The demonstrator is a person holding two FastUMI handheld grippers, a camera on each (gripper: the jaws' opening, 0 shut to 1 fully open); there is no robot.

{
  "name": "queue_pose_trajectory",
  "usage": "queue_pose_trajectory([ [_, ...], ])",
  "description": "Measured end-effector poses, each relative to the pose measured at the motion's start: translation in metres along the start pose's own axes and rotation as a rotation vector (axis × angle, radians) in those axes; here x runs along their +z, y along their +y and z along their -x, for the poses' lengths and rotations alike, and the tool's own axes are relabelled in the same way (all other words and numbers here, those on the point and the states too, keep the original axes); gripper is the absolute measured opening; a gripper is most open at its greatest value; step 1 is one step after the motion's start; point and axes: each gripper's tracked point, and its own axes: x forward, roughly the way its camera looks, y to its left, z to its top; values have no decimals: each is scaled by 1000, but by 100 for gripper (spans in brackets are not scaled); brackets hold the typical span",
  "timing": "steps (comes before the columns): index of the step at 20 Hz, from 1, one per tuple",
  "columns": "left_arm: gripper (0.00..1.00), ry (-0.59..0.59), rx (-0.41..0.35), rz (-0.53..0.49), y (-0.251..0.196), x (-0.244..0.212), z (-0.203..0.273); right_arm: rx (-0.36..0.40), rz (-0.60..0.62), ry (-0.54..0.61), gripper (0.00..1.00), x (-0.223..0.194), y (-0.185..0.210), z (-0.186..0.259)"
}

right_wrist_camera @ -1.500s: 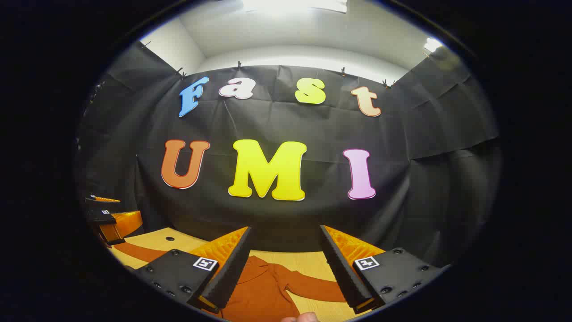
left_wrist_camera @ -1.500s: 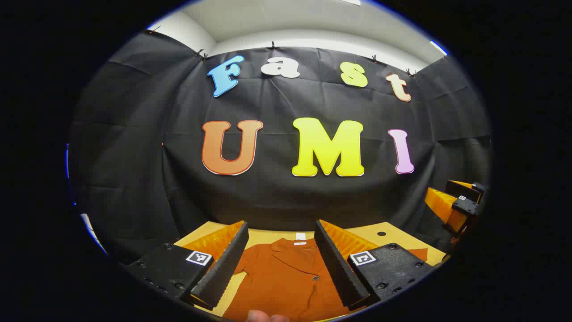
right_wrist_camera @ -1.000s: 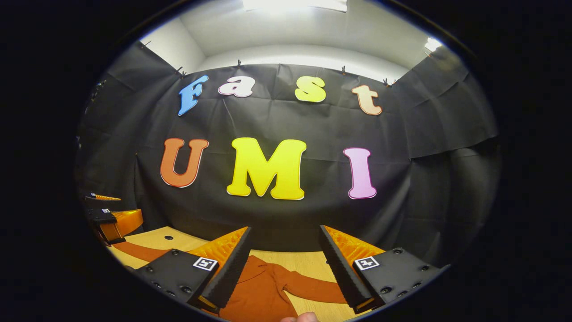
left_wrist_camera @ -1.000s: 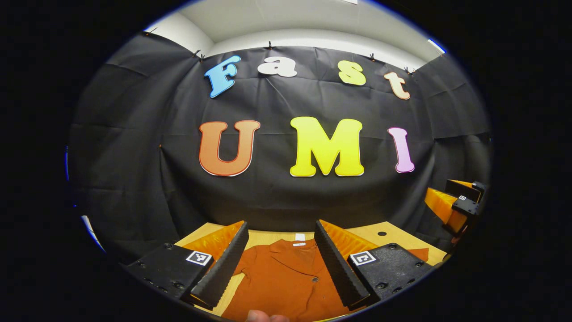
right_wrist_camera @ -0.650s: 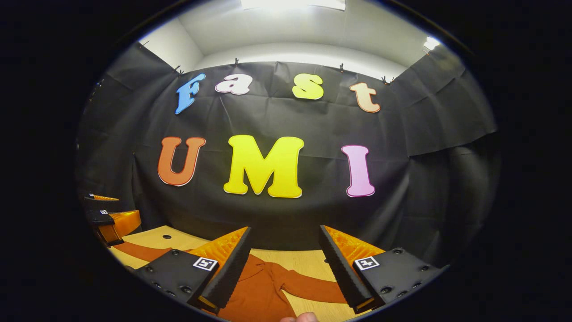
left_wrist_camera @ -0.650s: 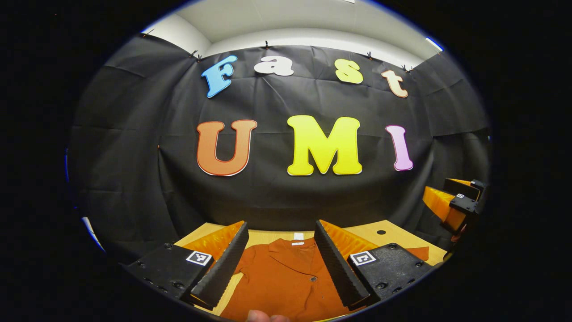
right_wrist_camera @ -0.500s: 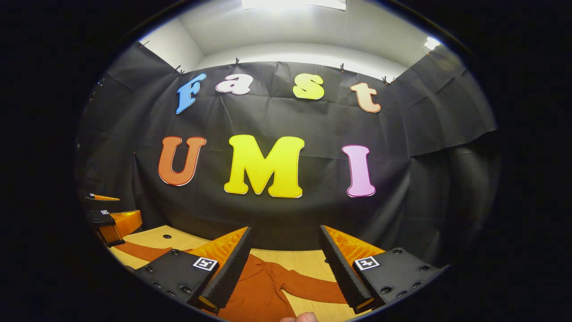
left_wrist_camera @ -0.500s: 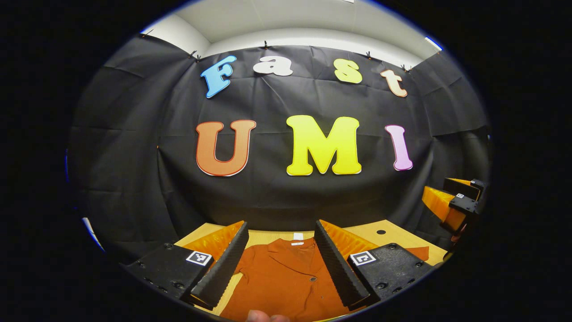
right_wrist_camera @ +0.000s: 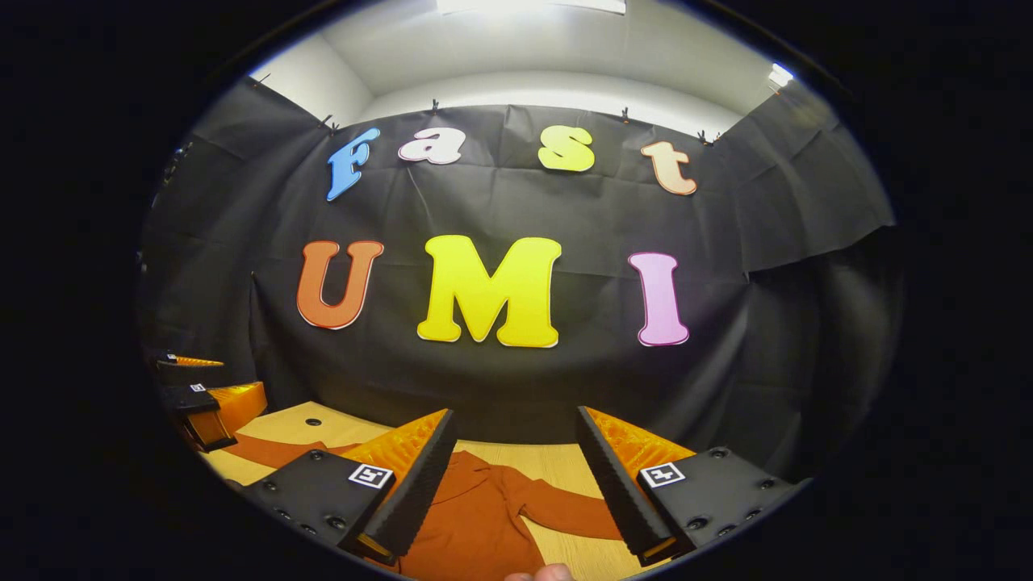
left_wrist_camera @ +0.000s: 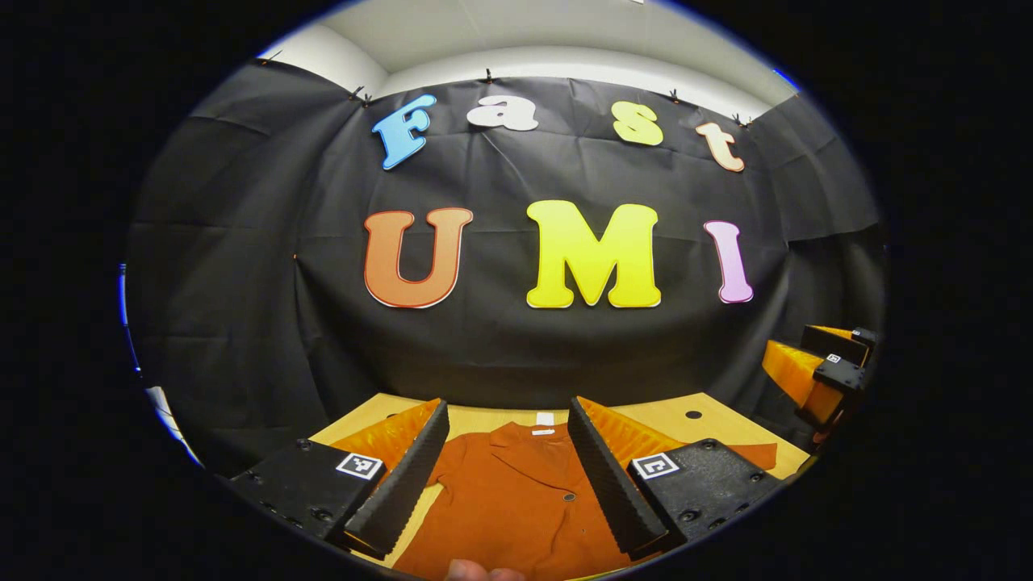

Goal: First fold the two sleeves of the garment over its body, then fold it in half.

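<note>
**Garment lying flat, both sleeves still spread**

The garment (left_wrist_camera: 516, 500) is lying on the table (left_wrist_camera: 710, 424), collar toward the wall at 12 o'clock, so its long axis is running away from us. We are holding the left gripper (left_wrist_camera: 504, 476) above its body, jaws spread and gripping nothing. The right gripper (right_wrist_camera: 512, 484), likewise spread and empty, is hovering with the right sleeve (right_wrist_camera: 565, 508) reaching toward 3 o'clock between its fingers. The left sleeve (right_wrist_camera: 274, 452) is stretching toward 9 o'clock. We are judging each gripper nearer its own-side sleeve, and no fold has begun.
</note>
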Motion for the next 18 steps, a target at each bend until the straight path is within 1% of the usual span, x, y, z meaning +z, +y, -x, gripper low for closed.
queue_pose_trajectory([
  [9,96,0,-4,-1,2,1,-1,4,1,13,95,-5,3,2],
  [10,100,-1,-5,1,1,1,-1,4,-4,17,95,-5,3,2],
  [11,96,0,-8,2,-1,0,-1,3,-9,20,95,-6,2,1],
  [12,100,0,-11,1,-3,0,-1,5,-9,19,95,-6,2,1],
  [13,96,2,-14,-1,-4,-1,-2,6,-5,19,95,-7,2,1],
  [18,96,16,-25,3,-10,-9,-6,17,-5,43,95,-16,-4,-4],
])
